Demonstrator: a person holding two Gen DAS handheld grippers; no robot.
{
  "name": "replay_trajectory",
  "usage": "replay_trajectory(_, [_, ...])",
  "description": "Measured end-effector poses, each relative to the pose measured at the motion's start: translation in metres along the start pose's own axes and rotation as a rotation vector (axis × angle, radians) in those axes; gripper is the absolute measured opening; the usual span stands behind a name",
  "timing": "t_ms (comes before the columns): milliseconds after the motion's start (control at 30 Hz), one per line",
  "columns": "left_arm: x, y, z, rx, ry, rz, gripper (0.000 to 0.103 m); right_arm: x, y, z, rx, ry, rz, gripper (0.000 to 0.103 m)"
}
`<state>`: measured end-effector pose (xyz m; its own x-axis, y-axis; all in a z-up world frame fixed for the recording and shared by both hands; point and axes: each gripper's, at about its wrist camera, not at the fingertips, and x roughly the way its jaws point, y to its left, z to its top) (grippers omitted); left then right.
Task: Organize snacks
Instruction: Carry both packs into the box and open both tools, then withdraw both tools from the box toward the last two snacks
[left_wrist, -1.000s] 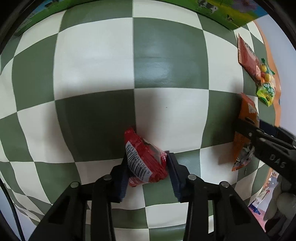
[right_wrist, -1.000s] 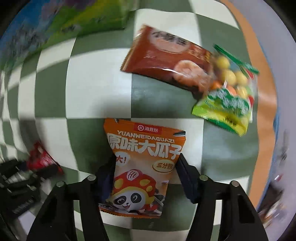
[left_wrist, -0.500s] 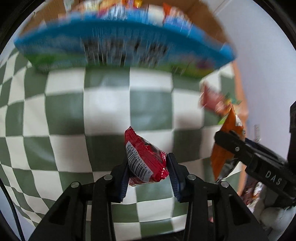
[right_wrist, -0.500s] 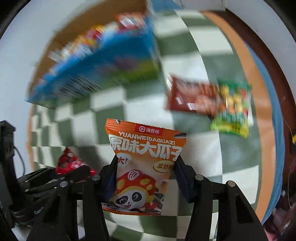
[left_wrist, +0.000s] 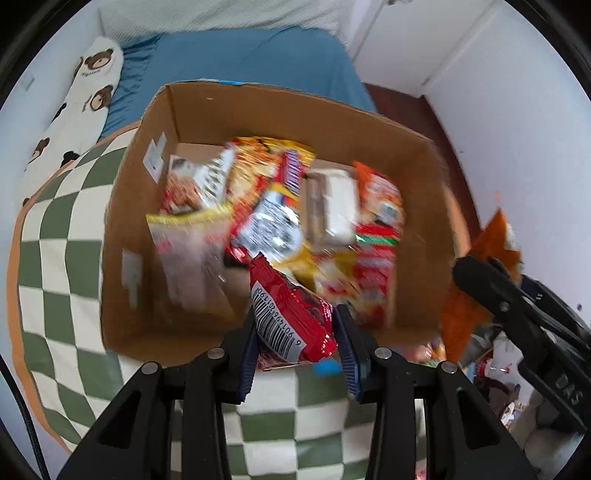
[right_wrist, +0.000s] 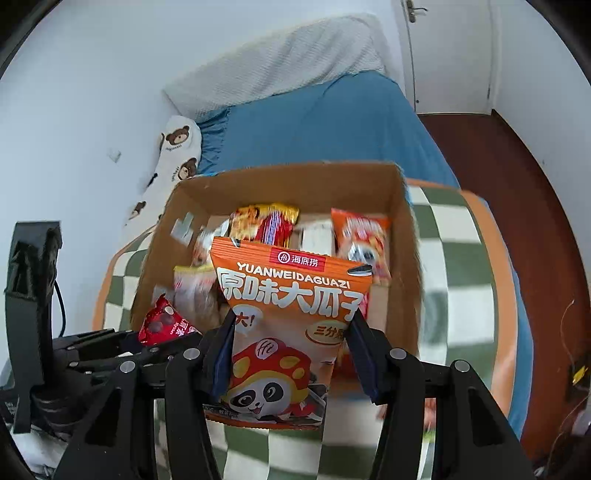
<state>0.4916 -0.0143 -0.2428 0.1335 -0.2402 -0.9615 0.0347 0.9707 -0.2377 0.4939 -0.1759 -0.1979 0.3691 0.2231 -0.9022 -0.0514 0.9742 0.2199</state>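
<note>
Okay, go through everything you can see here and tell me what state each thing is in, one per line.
Left gripper: shut on the red packet.
Red packet: held off the surface, near the box's front edge.
Right gripper: shut on the orange bag.
Orange bag: upright, held in front of the box.
Cardboard box: open at the top, already holding many snacks.
Checked cloth: spread flat under the box.

We see the cardboard box (left_wrist: 140, 229) on the checkered mat (left_wrist: 55, 266); snack packets (left_wrist: 273, 221) lie inside; the bed (left_wrist: 251, 55) sits behind it.
</note>
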Motion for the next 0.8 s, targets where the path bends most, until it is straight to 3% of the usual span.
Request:
replay_trajectory(233, [0.061,0.025,0.037,-0.042,0.124,0.062,0.039,0.079,0.006,0.037,-0.038,0.112,-0.018,0.059])
replay_trajectory(300, [0.068,0.032,0.038,-0.069,0.131,0.046,0.054,0.098,0.000,0.036,-0.029,0.143,-0.009,0.076])
replay_trajectory(333, [0.070,0.035,0.038,-0.078,0.132,0.043,0.069,0.103,-0.002,0.037,-0.030,0.150,-0.024,0.089])
replay_trajectory(367, [0.072,0.037,0.038,-0.081,0.130,0.044,0.081,0.108,-0.005,0.036,-0.029,0.150,-0.027,0.091])
replay_trajectory(433, [0.073,0.038,0.037,-0.077,0.114,0.056,0.087,0.112,-0.012,0.035,-0.027,0.164,-0.040,0.092])
replay_trajectory(800, [0.045,0.033,0.028,-0.064,-0.032,0.143,0.087,0.098,-0.032,0.016,-0.045,0.150,-0.157,0.096])
